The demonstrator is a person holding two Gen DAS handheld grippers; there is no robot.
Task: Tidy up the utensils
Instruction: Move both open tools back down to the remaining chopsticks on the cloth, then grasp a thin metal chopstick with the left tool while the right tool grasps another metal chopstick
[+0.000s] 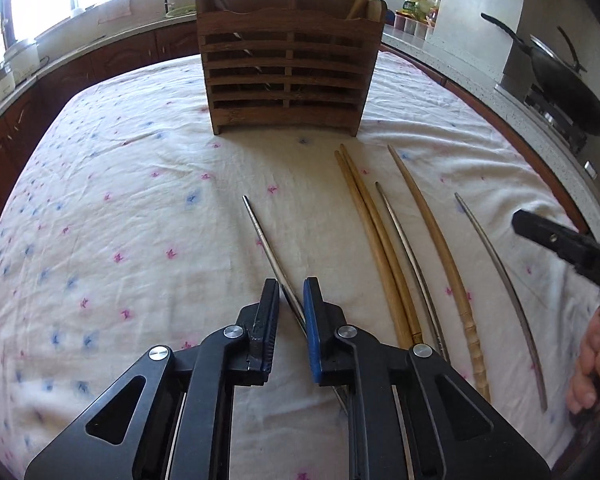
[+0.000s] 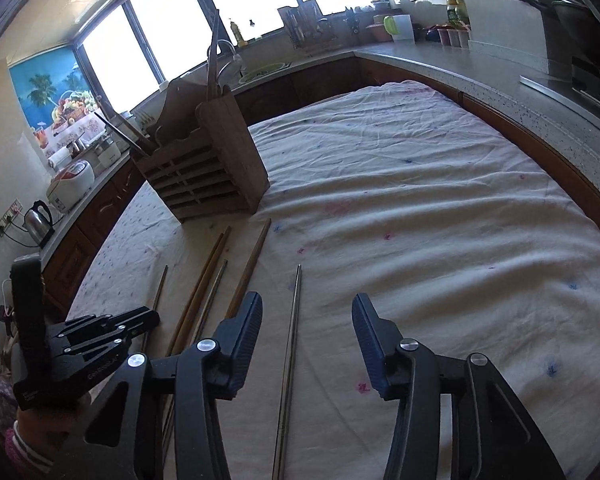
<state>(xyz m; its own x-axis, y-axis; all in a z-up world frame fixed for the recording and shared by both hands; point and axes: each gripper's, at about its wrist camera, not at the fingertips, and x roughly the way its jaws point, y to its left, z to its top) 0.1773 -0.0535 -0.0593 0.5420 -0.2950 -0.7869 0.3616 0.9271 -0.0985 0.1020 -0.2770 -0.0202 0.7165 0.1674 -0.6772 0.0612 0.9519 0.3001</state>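
Observation:
A slatted wooden utensil holder (image 1: 286, 68) stands at the far middle of the clothed table; it also shows in the right wrist view (image 2: 204, 168). My left gripper (image 1: 291, 292) is low over the cloth, its jaws narrowly apart around a metal chopstick (image 1: 266, 240); whether they grip it is unclear. To its right lie a pair of wooden chopsticks (image 1: 374, 232), another metal one (image 1: 404, 248), a single wooden one (image 1: 432, 224) and a far-right metal one (image 1: 500, 280). My right gripper (image 2: 306, 312) is open, with that far-right metal chopstick (image 2: 292, 340) between its fingers.
The white cloth with pink and blue flecks (image 1: 140, 200) covers the table. A kitchen counter (image 2: 480, 76) wraps around behind and to the right, with a black wok (image 1: 560, 80) on the stove. A kettle (image 2: 38, 220) and rice cooker (image 2: 70, 188) stand at left.

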